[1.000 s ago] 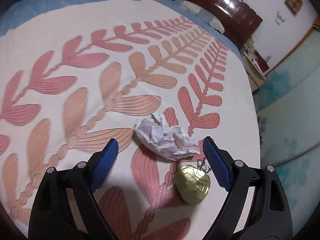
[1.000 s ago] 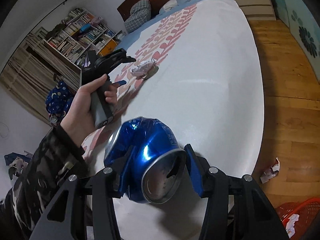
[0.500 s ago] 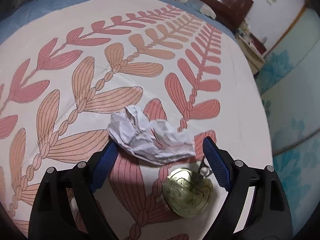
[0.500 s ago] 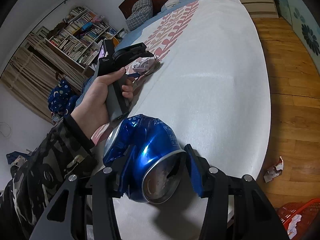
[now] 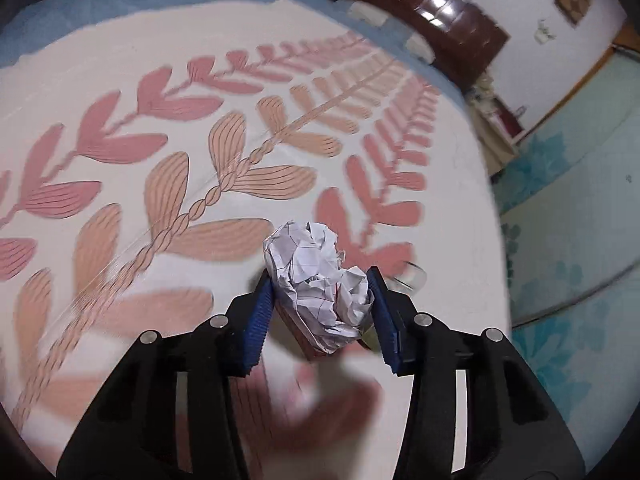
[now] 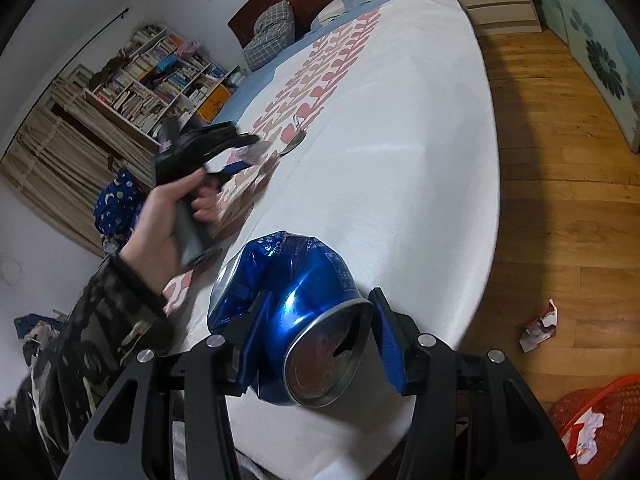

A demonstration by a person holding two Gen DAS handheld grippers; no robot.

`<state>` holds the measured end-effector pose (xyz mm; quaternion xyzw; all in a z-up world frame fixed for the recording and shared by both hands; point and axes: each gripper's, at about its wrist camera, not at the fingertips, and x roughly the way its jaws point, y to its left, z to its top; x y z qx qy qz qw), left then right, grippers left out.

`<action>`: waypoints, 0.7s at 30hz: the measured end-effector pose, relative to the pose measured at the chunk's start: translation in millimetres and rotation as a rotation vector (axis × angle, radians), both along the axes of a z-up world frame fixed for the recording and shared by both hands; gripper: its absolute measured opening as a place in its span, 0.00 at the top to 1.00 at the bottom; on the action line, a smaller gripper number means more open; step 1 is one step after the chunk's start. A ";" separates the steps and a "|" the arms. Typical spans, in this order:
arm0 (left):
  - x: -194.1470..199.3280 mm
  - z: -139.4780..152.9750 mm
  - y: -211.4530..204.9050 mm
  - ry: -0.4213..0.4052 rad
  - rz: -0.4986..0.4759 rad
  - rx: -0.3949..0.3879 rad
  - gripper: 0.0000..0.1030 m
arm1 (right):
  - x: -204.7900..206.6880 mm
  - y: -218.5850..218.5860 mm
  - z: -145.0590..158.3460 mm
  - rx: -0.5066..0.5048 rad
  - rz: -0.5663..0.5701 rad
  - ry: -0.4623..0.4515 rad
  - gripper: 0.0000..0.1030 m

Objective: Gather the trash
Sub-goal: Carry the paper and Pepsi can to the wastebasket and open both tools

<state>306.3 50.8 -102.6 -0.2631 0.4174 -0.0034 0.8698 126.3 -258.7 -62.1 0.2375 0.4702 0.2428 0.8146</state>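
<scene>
The left gripper has just been closing, and its 2 blue fingers now press on either side of a crumpled ball of white paper, which sits between them above the bedspread with its pink and peach leaf pattern. Just behind the right-hand finger a sliver of a gold, flattened metal piece shows; most of it is hidden by the paper.

The right gripper holds a crushed blue can between its 2 fingers, the can's open silver end facing the camera. In that view the person's left hand grips the handle of the other gripper out over the patterned part of the bed, a camouflage sleeve running back from it.

On the wooden floor beside the bed lies a red and white scrap of wrapper. At the lower right corner an orange basket holds crumpled white paper and red-printed scraps. A bookshelf stands against the far wall.
</scene>
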 end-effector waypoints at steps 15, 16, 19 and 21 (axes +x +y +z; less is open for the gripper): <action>-221.6 123.9 -255.4 -0.207 -0.561 0.089 0.55 | -108.9 -205.7 40.5 -0.064 -0.240 -0.065 0.52; -232.7 120.5 -285.3 -0.194 -0.626 0.087 0.55 | -118.7 -222.6 38.6 -0.080 -0.263 -0.058 0.53; -253.4 100.2 -353.4 -0.141 -0.762 0.075 0.55 | -155.6 -278.7 26.0 -0.135 -0.341 -0.017 0.53; -265.2 73.8 -401.6 -0.062 -0.852 0.058 0.55 | -183.4 -311.5 9.8 -0.168 -0.388 0.023 0.53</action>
